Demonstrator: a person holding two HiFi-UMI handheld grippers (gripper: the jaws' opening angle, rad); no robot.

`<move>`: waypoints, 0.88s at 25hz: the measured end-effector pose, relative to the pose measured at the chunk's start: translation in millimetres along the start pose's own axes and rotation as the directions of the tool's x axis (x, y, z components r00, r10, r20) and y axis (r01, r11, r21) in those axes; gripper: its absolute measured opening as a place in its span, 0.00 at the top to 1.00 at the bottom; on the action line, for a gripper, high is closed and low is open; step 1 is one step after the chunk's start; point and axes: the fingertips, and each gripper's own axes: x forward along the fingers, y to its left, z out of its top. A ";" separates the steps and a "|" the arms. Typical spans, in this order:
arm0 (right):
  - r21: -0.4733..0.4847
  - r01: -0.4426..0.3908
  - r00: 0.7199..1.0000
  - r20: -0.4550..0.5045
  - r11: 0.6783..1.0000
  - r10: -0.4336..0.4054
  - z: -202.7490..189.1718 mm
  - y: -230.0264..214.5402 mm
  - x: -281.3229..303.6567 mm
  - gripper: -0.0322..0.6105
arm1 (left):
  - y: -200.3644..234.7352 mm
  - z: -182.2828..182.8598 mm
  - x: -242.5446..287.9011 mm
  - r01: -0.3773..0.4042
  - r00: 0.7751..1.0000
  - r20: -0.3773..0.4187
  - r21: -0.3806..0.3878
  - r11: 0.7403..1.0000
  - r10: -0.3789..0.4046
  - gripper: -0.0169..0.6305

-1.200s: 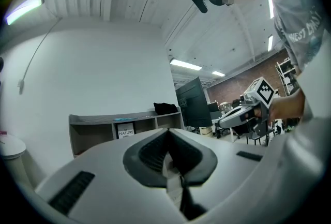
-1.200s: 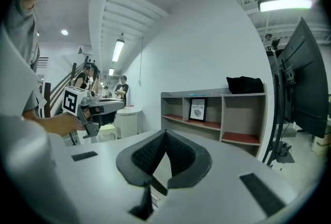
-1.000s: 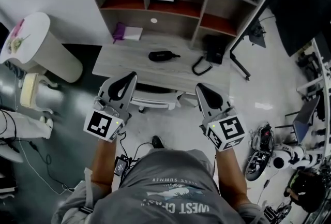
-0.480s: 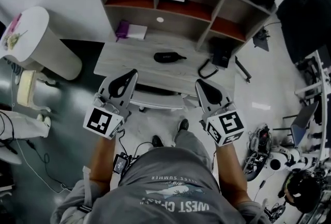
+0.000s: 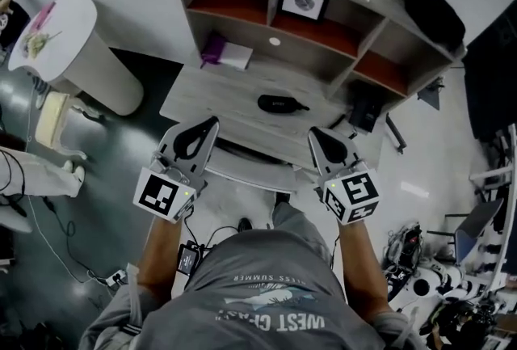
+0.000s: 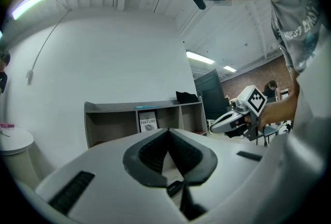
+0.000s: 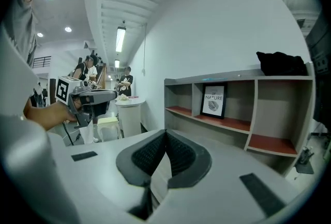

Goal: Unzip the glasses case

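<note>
Black glasses case [image 5: 281,103] on desk [image 5: 218,94], ahead, btwn L claw [image 5: 198,128] & R claw [image 5: 321,138]; both closed, empty.

a grey desk [image 5: 212,100] carries a black glasses case [image 5: 279,103] and white notepad [image 5: 236,57].

Robotics lab, shelved desk [image 5: 230,94], large screen [image 5: 494,73], robot parts [image 5: 422,285] on floor [image 5: 420,179]
</note>
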 end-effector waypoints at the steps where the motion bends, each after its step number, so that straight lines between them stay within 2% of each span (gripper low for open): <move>1: 0.002 -0.011 1.000 -0.006 1.000 0.011 -1.9 -5.5 7.8 0.93 | 4.0 -1.9 4.1 -0.010 1.000 -0.006 0.002 1.000 0.010 0.98; 12: -0.004 -0.128 0.986 -0.110 0.992 0.127 -40.8 -61.7 97.6 0.93 | 39.7 -39.7 44.5 -0.122 0.988 -0.102 -0.047 0.991 0.117 0.98; 17: -0.121 -0.174 0.975 -0.162 0.977 0.154 -75.0 -79.9 136.3 0.93 | 45.1 -68.0 56.1 -0.164 0.977 -0.155 -0.089 0.982 0.149 0.98; 22: -0.166 -0.234 0.954 -0.230 0.958 0.193 -118.7 -93.1 171.6 0.93 | 48.3 -94.5 63.2 -0.200 0.963 -0.207 -0.119 0.973 0.173 0.98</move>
